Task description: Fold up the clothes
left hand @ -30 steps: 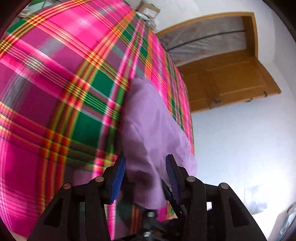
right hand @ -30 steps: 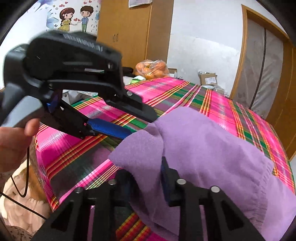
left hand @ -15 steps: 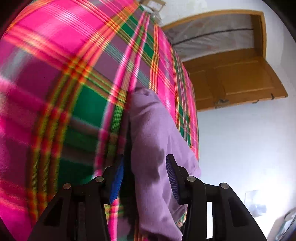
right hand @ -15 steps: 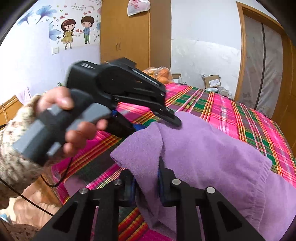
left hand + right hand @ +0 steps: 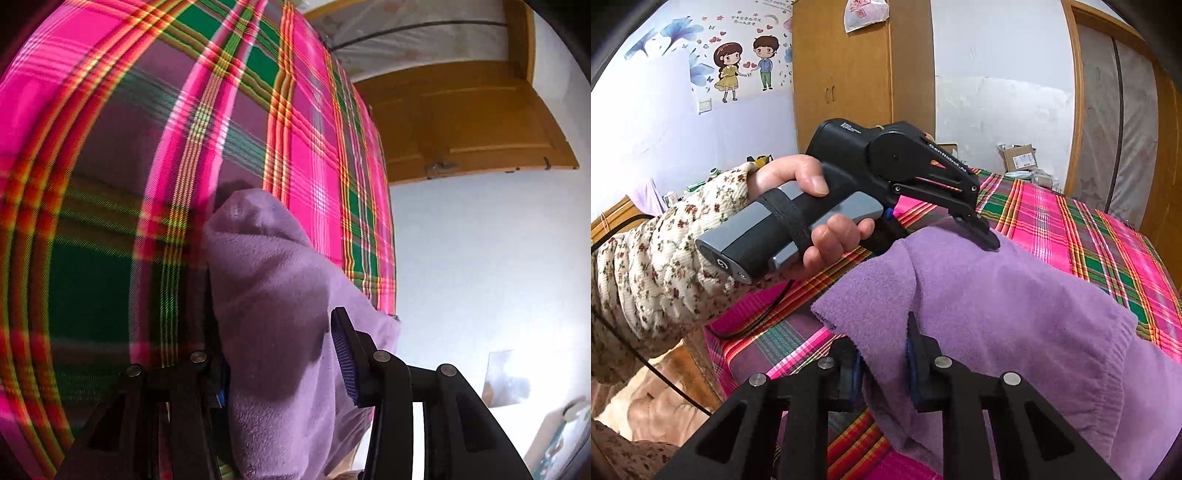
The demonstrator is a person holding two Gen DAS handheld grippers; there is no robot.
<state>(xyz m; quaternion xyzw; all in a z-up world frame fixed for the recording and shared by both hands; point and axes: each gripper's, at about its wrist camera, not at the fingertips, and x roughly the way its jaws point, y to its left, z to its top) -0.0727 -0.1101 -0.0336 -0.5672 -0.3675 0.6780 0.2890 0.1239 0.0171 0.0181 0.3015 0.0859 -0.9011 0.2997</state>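
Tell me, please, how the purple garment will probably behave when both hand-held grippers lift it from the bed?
The purple garment looks soft and fleecy and already drapes in rounded folds, so it will probably sag between the right hand-held gripper and left hand-held gripper. Its fuzzy surface likely grips the pads rather than slipping. It seems light.

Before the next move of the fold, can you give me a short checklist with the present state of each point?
1. Right gripper grips the purple garment: ok, fabric sits between the narrowly parted fingers.
2. Left gripper grips the garment: cannot tell; cloth lies between the fingers, but they stand wide apart.
3. Garment rests on the plaid sheet: ok, though one end hangs past the edge.
4. Corner flap near the right gripper lies flat: not ok, it is doubled over.
5. Cable under the hand is off the garment: ok.
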